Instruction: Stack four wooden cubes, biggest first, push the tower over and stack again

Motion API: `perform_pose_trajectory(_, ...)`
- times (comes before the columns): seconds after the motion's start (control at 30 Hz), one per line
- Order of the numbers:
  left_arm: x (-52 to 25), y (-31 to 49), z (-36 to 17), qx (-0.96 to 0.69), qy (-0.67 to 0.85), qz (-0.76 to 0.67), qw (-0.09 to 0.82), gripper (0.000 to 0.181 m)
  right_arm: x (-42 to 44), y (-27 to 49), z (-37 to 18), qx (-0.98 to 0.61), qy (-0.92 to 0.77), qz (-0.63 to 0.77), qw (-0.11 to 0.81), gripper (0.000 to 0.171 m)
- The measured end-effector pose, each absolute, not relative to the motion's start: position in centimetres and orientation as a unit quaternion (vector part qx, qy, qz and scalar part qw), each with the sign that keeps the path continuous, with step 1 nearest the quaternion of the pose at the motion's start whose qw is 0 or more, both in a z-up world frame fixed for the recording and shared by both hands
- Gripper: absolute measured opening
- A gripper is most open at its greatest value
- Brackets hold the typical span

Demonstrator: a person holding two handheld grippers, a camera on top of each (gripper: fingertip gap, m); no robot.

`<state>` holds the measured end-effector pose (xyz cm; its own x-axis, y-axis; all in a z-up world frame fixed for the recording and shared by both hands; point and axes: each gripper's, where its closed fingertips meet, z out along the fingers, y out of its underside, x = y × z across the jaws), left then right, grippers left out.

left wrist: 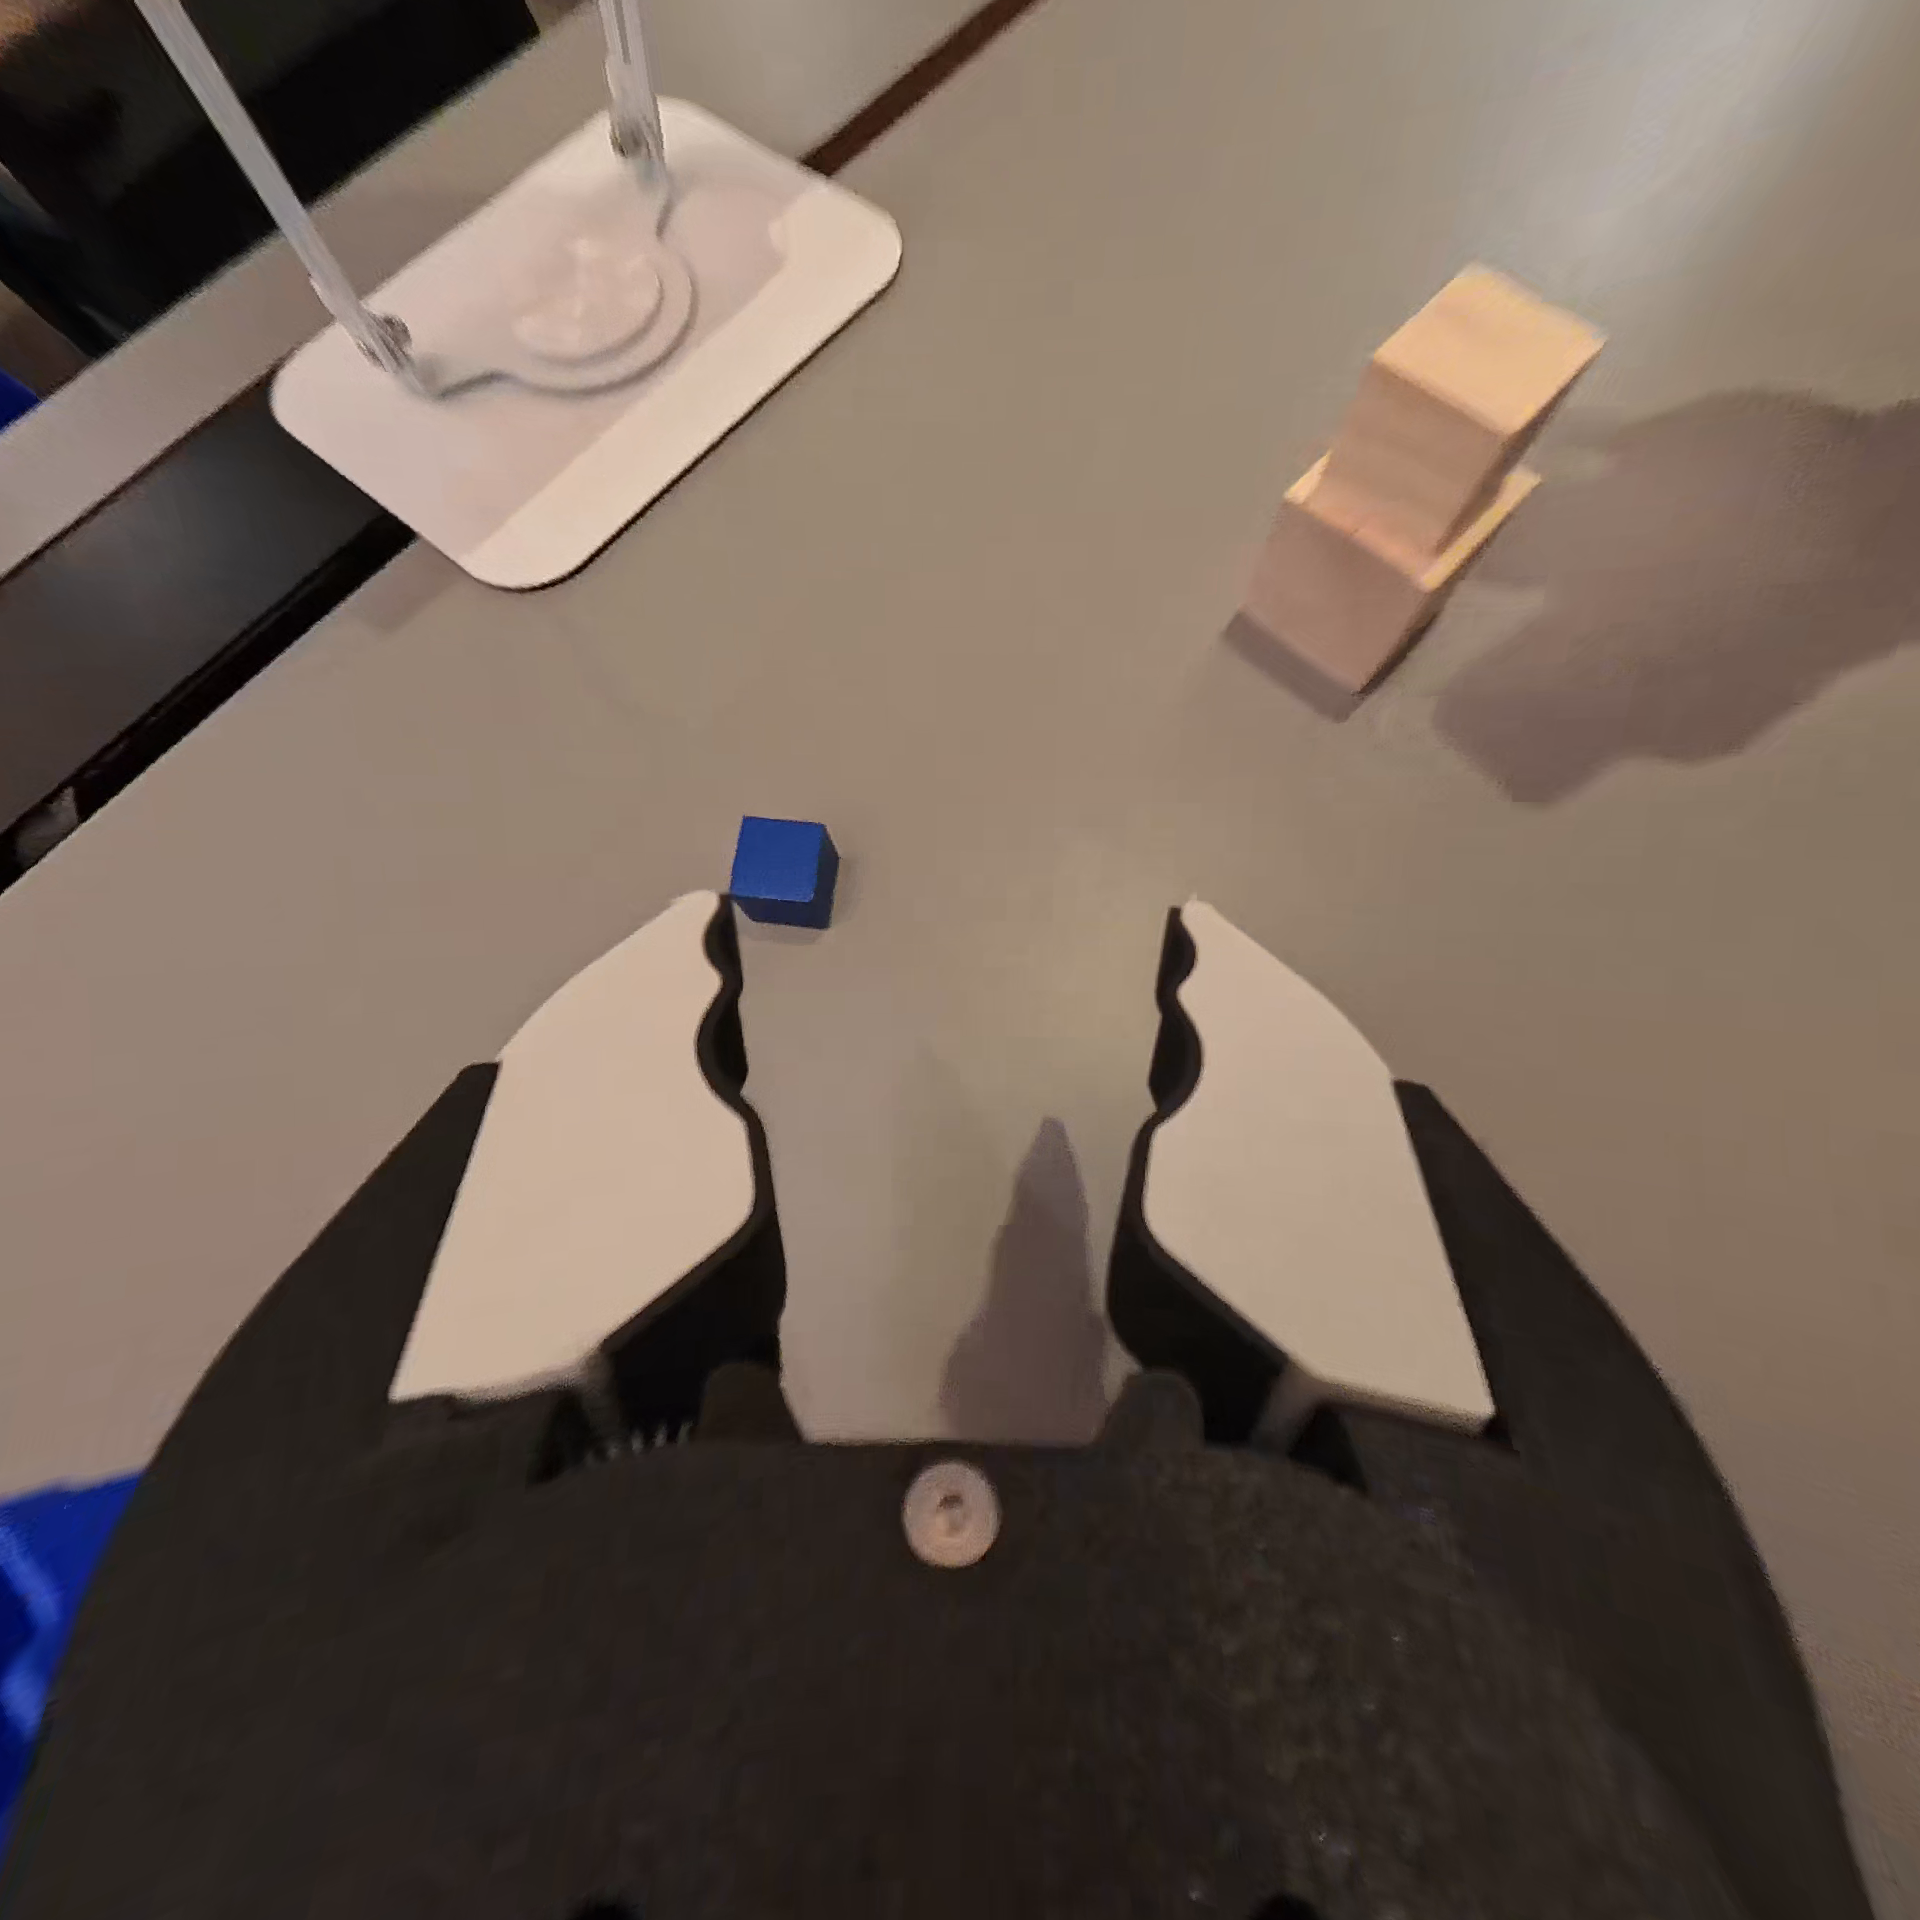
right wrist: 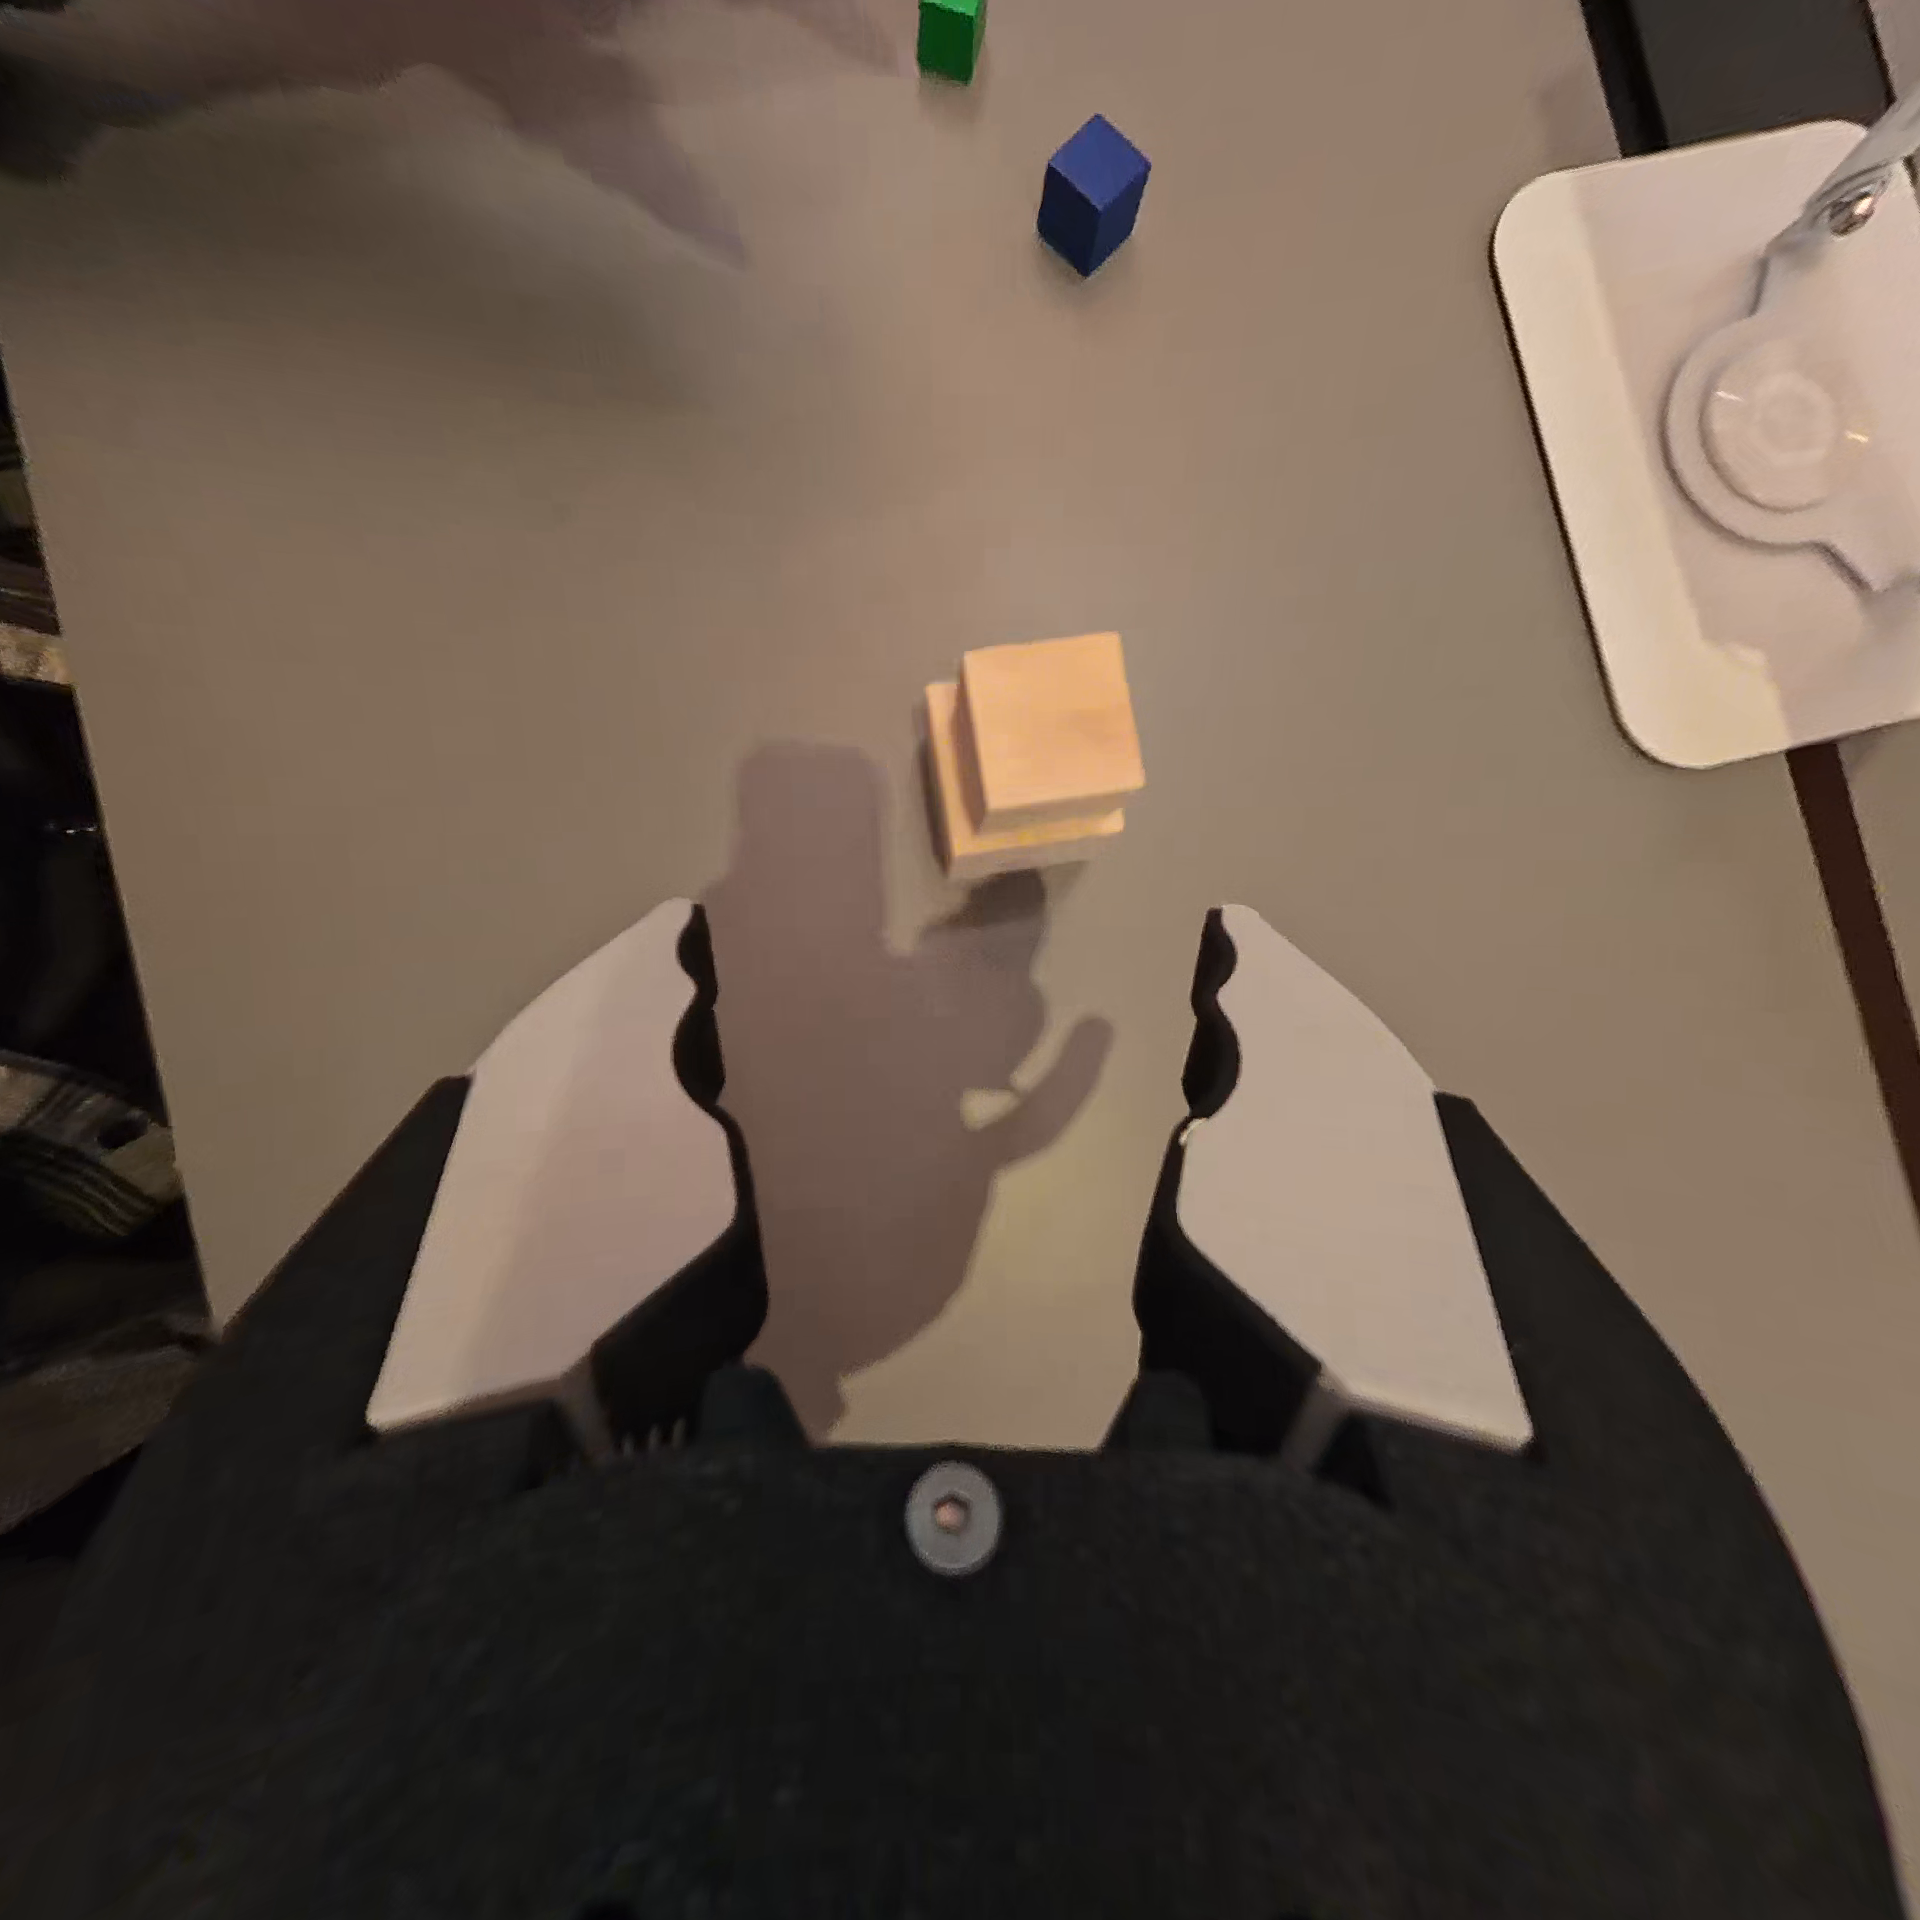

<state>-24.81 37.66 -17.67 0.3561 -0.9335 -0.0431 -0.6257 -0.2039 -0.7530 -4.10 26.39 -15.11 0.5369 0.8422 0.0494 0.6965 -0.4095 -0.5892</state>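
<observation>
A: Left wrist view: the left gripper (left wrist: 951,914) is seen spread apart and empty, with a small blue cube (left wrist: 784,871) just beyond its left fingertip on the grey table (left wrist: 1039,520).

B: And the right gripper (right wrist: 954,920)?

A: Likewise released. Two pale wooden cubes (right wrist: 1034,753) are stacked just ahead of it, the smaller on top; a green cube (right wrist: 951,36) is seen far ahead. No writing is visible.

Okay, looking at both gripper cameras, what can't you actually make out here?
- Green cube: right wrist view's top edge cuts it off, so its size is unclear; absent from the left view.
- Bottom natural wood cube: mostly covered by the upper natural wood cube in the right view; motion-blurred in the left.
- Blue cube: the left gripper fingertip overlaps one corner.
- Clear stand: its uprights leave both views.
</observation>
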Motion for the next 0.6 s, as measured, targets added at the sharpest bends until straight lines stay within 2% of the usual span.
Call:
perform_pose_trajectory(0.03, -24.4, 38.6, -18.8, -0.749, 0.53, -0.21, 0.337, 0.076, -3.7, 25.6, -15.3, -0.832, -0.459, 0.13, 0.285, 0.088)
perform_pose_trajectory(0.23, -23.4, 42.5, -24.3, -0.774, 0.545, -0.173, 0.272, 0.072, -1.6, 21.6, -17.1, -0.843, -0.436, 0.133, 0.285, 0.089)
perform_pose_trajectory(0.43, -22.9, 43.8, -26.5, -0.787, 0.538, -0.183, 0.24, 0.062, 0.2, 19.5, -18.3, -0.854, -0.421, 0.132, 0.274, 0.089)
perform_pose_trajectory(0.53, -22.8, 44.0, -27.3, -0.791, 0.54, -0.178, 0.227, 0.048, 0.8, 19.3, -18.3, -0.857, -0.413, 0.133, 0.278, 0.088)
perform_pose_trajectory(0.6, -22.7, 44.1, -27.7, -0.793, 0.541, -0.173, 0.219, 0.028, 1.0, 19.2, -18.2, -0.858, -0.409, 0.132, 0.283, 0.088)
